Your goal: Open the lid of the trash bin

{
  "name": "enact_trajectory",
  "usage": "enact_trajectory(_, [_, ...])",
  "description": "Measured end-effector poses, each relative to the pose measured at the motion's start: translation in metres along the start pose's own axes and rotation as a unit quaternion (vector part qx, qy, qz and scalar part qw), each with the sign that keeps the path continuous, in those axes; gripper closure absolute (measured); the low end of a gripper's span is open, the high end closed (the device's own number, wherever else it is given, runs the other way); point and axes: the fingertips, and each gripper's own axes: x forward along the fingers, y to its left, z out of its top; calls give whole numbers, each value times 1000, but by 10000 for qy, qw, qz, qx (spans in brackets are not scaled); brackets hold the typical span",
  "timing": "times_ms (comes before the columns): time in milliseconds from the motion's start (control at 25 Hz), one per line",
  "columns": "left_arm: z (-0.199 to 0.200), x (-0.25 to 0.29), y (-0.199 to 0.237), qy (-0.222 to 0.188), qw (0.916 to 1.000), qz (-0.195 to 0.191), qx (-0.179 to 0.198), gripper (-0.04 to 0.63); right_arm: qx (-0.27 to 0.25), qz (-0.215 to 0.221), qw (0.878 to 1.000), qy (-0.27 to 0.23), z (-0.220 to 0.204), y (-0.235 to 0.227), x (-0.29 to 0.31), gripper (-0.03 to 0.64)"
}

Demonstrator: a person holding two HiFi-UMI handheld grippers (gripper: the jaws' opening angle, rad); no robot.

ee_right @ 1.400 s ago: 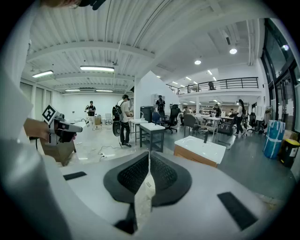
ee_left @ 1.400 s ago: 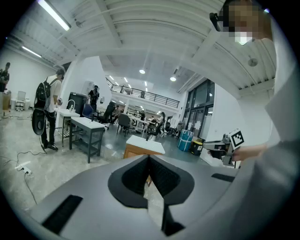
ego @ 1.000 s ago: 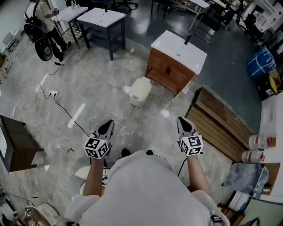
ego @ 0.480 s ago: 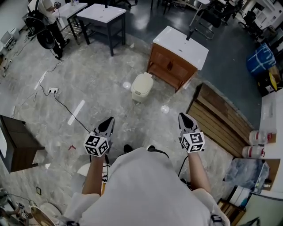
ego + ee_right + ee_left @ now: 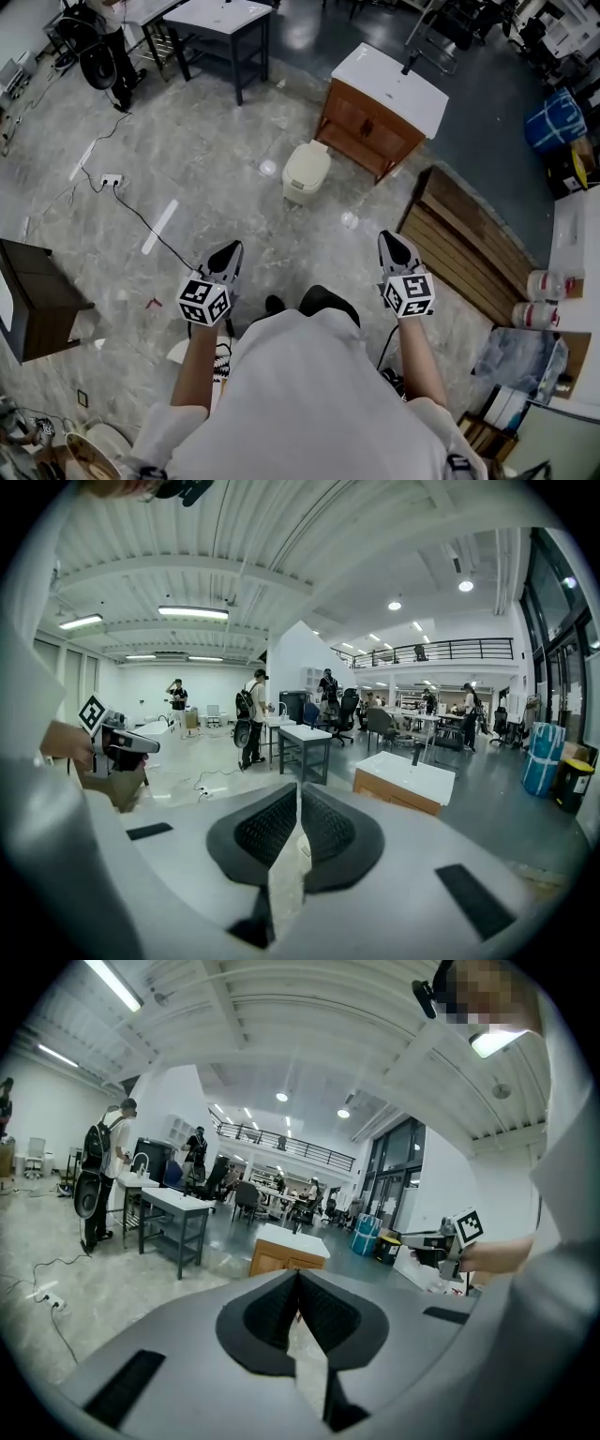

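Well beyond left tool (image 5: 228,251), right tool (image 5: 392,240), trash bin (image 5: 306,172), closed

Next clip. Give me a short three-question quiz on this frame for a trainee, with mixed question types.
1. True or false: the lid of the trash bin is already open.
2. Multiple choice: relative to the wooden cabinet, the bin stands A) low down in front of it, B) on its white top, C) inside it.
3. Fill in: the jaws of the left gripper and the right gripper are both ____, with nothing between them.

Key: 1 false; 2 A; 3 shut.
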Motion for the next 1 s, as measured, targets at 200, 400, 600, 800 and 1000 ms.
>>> enact_trajectory(200, [1,0,10,-42,9999,94,-86,577,-20,96,9999,86,0,6,13,581])
enact_trajectory(400, [1,6,22,-23,9997,221,-142,578,-45,283,9995,116,3,7,39,581])
enact_trajectory(600, [6,20,34,-15,9991,373,-202,577,-46,493,9987,148,10,2,71,581])
enact_trajectory(800, [14,44,43,9,9987,458,-211,577,-54,711,9972,217,17,-9,108,581])
enact_trajectory(1000, [24,71,52,44,9983,542,-193,577,-32,877,9956,317,19,-23,142,581])
